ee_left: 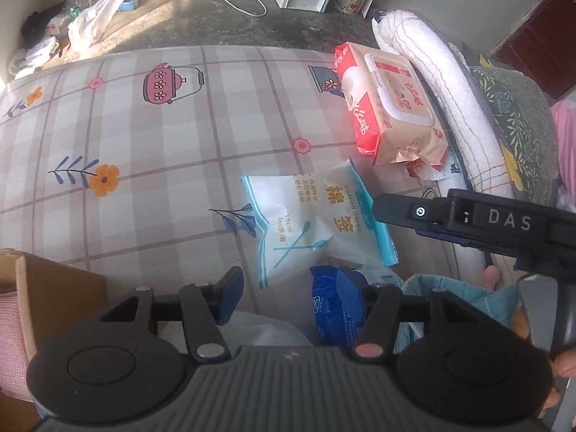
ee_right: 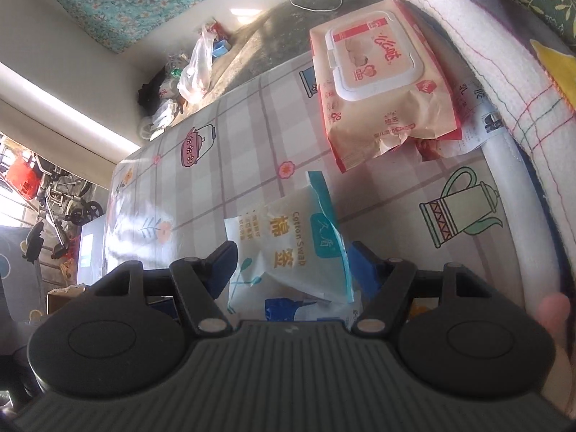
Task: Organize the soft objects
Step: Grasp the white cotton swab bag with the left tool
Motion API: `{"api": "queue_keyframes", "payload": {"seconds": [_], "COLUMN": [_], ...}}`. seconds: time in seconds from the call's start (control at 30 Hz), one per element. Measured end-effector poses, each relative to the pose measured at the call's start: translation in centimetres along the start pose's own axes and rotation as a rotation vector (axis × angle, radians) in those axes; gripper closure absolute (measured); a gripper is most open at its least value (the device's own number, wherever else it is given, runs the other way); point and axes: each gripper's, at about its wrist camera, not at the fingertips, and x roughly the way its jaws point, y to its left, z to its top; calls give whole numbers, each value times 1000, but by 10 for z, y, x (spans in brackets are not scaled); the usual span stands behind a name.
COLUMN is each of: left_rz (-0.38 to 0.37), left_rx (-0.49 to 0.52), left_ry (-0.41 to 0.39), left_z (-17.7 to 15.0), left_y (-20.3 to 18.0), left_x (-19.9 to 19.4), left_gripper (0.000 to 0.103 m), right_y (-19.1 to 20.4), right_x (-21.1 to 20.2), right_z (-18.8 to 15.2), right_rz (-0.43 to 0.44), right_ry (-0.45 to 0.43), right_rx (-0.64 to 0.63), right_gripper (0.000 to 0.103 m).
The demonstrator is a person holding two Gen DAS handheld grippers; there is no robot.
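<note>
Closest to the left wrist camera, the left gripper (ee_left: 289, 293) hangs with its blue-padded fingers spread wide over a crinkled blue plastic packet (ee_left: 333, 315), whose edge lies against the right-hand pad without being pinched; a teal woven cloth (ee_left: 450, 293) is bunched just beside it. In the right wrist view, the right gripper (ee_right: 295, 266) is likewise spread, its fingers on either side of the near end of a white, teal-edged plastic bag of cotton swabs (ee_right: 284, 252), though whether the pads touch it cannot be told. That bag (ee_left: 309, 223) lies flat and slightly puffed on the table's checked pink-and-grey cloth printed with flowers and teapots (ee_left: 144, 151), its yellow lettering and swab drawing facing up. Farther off, apart from the bag, rests a soft beige-and-red pack of wet wipes with a white flip lid (ee_right: 378, 82), its near end crumpled, lying close alongside a rolled white quilted blanket (ee_right: 478, 54) at the table's edge.
</note>
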Motion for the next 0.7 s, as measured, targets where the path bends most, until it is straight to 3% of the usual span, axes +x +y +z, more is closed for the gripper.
{"api": "queue_keyframes", "payload": {"seconds": [0.3,0.4,0.47,0.7], "left_rz": [-33,-64,-59,-65], "left_rx": [-146,-175,-191,-149], "left_ry": [144,171,173,116], "left_z": [21,26,28,28], "left_y": [13,16,16,11], "left_x": [51,59,61,40], "left_gripper": [45,48,49,54], "right_y": [-19,-20,-21,-16], "right_x": [64,69,71,58], "right_z": [8,9,10,13], "right_rz": [53,71,68,73], "right_ry": [133,122,120,66], "right_rx": [79,87,99,89], "right_gripper": [35,39,50,72]}}
